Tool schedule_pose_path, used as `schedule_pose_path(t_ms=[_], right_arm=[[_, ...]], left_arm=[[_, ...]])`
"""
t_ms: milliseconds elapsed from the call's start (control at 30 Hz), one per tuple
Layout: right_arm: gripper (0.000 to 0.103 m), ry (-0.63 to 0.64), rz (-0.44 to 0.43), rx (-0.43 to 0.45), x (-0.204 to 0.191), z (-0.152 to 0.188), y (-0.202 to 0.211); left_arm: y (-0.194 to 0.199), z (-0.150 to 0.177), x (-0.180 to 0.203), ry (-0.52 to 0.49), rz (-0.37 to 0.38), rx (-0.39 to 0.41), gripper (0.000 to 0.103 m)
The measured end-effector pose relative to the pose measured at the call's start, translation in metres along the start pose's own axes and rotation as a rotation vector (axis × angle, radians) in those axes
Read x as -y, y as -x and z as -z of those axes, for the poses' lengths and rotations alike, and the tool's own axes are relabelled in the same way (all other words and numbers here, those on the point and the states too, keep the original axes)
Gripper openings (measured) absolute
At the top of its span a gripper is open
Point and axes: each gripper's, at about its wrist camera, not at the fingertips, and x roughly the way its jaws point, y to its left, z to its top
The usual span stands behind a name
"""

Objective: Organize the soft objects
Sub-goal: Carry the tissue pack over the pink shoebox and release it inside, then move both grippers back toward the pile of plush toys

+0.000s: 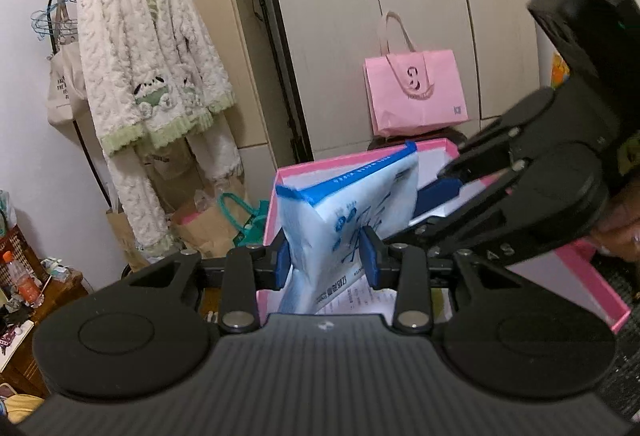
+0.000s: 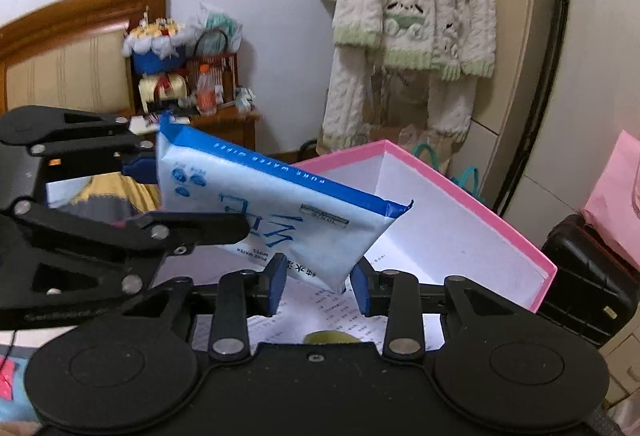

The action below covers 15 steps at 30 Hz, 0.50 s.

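A white and blue pack of wet wipes hangs tilted over an open pink box with white inner walls. My left gripper is shut on the pack's near end, its blue pads pressing both faces. In the right wrist view the pack slopes down to the right, and the left gripper clamps its upper end. My right gripper stands open around the pack's lower corner, with a gap at its right pad. The box lies behind and below it.
A printed sheet lies in the box. A pink paper bag hangs on the wardrobe. Fluffy white pyjamas hang on a rack at the left, with bags on the floor below. A black case stands right of the box.
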Motion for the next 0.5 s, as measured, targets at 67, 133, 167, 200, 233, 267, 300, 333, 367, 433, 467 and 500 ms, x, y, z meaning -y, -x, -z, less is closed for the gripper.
schedule_pose_path(t_ms=[67, 133, 167, 200, 233, 267, 300, 333, 367, 433, 467, 500], right_arm=[[0.053, 0.0, 0.007, -0.023, 0.002, 0.001, -0.006], [0.058, -0.001, 0.032, -0.035, 0.002, 0.004, -0.008], [0.058, -0.002, 0.037, -0.034, 0.002, 0.006, -0.007], [0.058, -0.006, 0.037, -0.031, 0.002, 0.008, -0.005], [0.058, -0.013, 0.035, -0.03, 0.002, 0.011, -0.002], [0.058, -0.021, 0.034, -0.031, 0.002, 0.013, 0.001], [0.058, -0.03, 0.035, -0.032, 0.002, 0.015, 0.004], [0.058, -0.038, 0.039, -0.03, 0.002, 0.018, 0.008], [0.058, -0.047, 0.041, -0.028, 0.002, 0.019, 0.011], [0.058, -0.073, 0.04, -0.021, 0.003, 0.024, 0.02], [0.058, -0.089, 0.038, -0.018, 0.003, 0.026, 0.026], [0.058, -0.103, 0.038, -0.015, 0.003, 0.028, 0.03]], left_arm=[[-0.003, 0.003, 0.003, -0.01, 0.003, -0.018, 0.031], [-0.003, 0.007, 0.008, -0.038, -0.002, -0.02, 0.03], [-0.002, 0.008, 0.011, -0.058, -0.008, -0.019, 0.03], [-0.001, 0.01, 0.015, -0.076, -0.015, -0.021, 0.03], [0.001, 0.011, 0.017, -0.083, -0.007, -0.021, 0.032], [0.003, 0.011, 0.017, -0.082, 0.01, -0.023, 0.033], [0.006, 0.012, 0.017, -0.074, 0.035, -0.033, 0.033], [0.009, 0.013, 0.017, -0.062, 0.071, -0.047, 0.033], [0.012, 0.014, 0.016, -0.048, 0.11, -0.056, 0.033], [0.017, 0.015, 0.014, -0.009, 0.164, -0.071, 0.034], [0.02, 0.015, 0.014, 0.003, 0.169, -0.076, 0.034], [0.023, 0.015, 0.014, 0.011, 0.165, -0.078, 0.034]])
